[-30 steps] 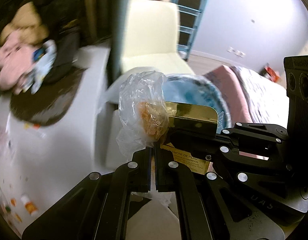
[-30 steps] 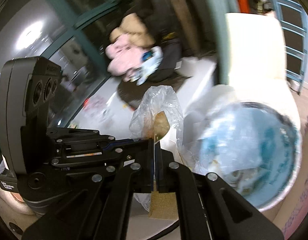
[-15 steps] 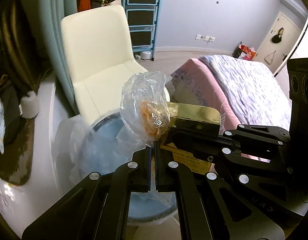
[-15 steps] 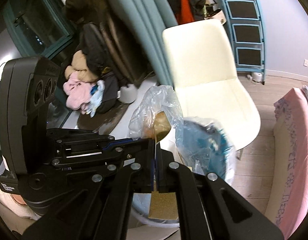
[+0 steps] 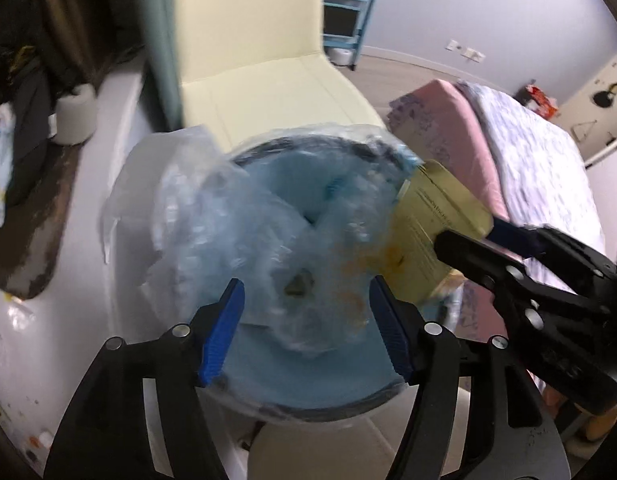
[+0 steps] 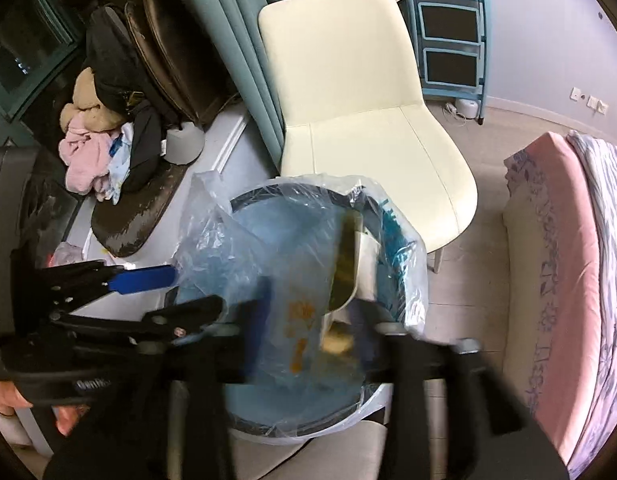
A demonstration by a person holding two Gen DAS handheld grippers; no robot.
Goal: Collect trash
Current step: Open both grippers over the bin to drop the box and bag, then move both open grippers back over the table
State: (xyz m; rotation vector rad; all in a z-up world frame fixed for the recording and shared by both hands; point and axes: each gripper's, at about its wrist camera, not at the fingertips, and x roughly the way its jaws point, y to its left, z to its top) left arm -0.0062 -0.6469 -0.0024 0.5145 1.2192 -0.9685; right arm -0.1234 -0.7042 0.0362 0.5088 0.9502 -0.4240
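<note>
Both claws hang over the bin (image 6: 268,412), a round pail lined with a clear bag, standing in front of the cream chair (image 6: 372,120) and beside the bed (image 6: 568,280). Left claw (image 5: 304,328) is spread wide with nothing between its blue pads (image 5: 222,332); the clear plastic bag (image 5: 308,280) with orange crumbs is a blur just ahead of it, over the bin mouth. Right claw (image 6: 328,344) is smeared by motion in its own view, so I cannot tell for certain how its jaws stand; the gold card packet (image 6: 346,260) stands on edge above the bin, and from the left camera the packet (image 5: 440,236) seems pinched at its lower corner. To finish the drop well, I would keep both claws centred over the opening, let the packet go only once it is inside the rim, and avoid snagging the liner's loose edge.
</note>
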